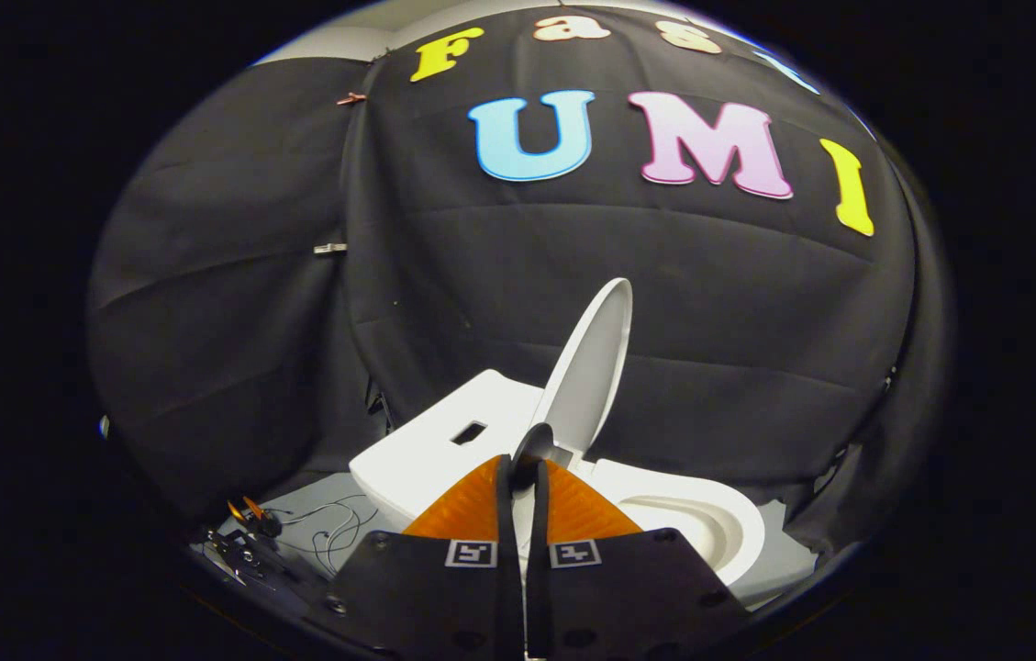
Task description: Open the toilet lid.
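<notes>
Gripper view looks down along the two fingers toward a white toilet (444,450) that stands on a pale grey floor (784,560) in front of the black cloth wall (710,303). The gripper (523,470) has its fingers drawn almost together, with only a thin slit between them, and their tips meet just ahead at the base of the raised lid. A small dark rounded part sits right at the tips; I cannot tell whether the fingers press on anything, or merely lie close to each other in front of the hinge.

The toilet lid (589,367) is up. It stands steeply, tilted a little back toward the cloth wall, with its smooth inner face turned toward the bowl and its top edge high above the tank. Its lower end sits at the back edge of the bowl, just beyond the fingertips.

The bowl (710,523) lies open beside the fingers, its rounded rim and pale hollow in plain sight, with the front of the rim near the edge of the grey floor. The tank (430,441), a flat-topped white block, lies on the other side of the fingers, and a small dark rectangular opening (469,431) is set into its top near the lid's hinge.

On the floor beside the tank lie a few thin loose wires (339,528), and near them, at the floor's edge, some small dark fittings with an orange clip (247,510).
</notes>
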Tool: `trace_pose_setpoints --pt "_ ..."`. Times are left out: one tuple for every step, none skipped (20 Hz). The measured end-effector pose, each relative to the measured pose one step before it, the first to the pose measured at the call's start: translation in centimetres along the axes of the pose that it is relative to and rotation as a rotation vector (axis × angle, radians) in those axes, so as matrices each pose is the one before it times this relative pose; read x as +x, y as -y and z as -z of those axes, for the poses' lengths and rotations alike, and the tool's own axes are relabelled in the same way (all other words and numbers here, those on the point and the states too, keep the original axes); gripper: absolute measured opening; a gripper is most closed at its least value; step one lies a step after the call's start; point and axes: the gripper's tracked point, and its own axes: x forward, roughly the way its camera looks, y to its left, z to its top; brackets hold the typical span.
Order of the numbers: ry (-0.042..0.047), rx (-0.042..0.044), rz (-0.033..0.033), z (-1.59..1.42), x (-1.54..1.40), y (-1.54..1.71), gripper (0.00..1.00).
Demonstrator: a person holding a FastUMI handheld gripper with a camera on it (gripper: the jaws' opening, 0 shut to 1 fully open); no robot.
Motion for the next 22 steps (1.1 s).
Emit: trace_pose_setpoints --pt "0.0015 -0.00524 -0.02871 -0.199 0.405 -1.098 0.06" --pt "0.00081 -0.00954 -0.02002 -0.124 0.502 -0.927 0.09" --pt "0.00136 -0.01073 -0.03022 -0.251 0.602 -0.883 0.1" --pt "-0.01511 -0.00468 -0.0334 0.296 0.285 -0.884 0.11" --pt "0.00233 -0.0005 -0.02149 -0.217 0.279 -0.666 0.17" --pt "-0.02234 0.0149 -0.03927 0.04 0.731 -1.095 0.17" --pt "-0.03218 0.02221 -0.01619 0.602 0.382 -0.388 0.26" --pt "-0.02786 0.02566 -0.02664 0.472 0.619 -0.456 0.43" --pt "-0.01045 0.02017 -0.00278 0.041 0.087 0.04 0.6" --pt "0.01132 0.00308 -0.00674 -0.617 0.663 0.212 0.77" --pt "0.02333 -0.01063 -0.01054 -0.78 0.008 -0.141 0.94" --pt "0.00807 -0.01264 -0.01291 -0.042 0.222 -0.222 0.91" --pt "-0.0105 -0.01765 -0.0139 0.378 -0.047 -0.309 0.9" --pt "-0.00243 -0.02258 -0.01883 0.236 -0.034 -0.359 0.9" --pt "0.00523 -0.0236 -0.02087 -0.092 -0.043 -0.533 0.9" --pt "0.01071 -0.02948 -0.00805 -0.212 -0.158 -0.324 0.92" --pt "0.02338 -0.0332 -0.00228 -0.377 -0.022 -0.078 1.0" --pt "0.03271 -0.02769 -0.00068 -0.824 -0.503 -0.11 1.0" --pt "0.02825 -0.02308 0.00281 -0.655 -0.451 0.097 1.0" --pt "0.02484 -0.01696 -0.00016 -0.515 -0.55 0.224 1.0" --pt "0.02226 -0.00603 -0.01193 -0.617 -0.689 0.039 1.0" --pt "0.02875 0.00312 -0.01055 -0.777 -0.715 -0.22 1.0"
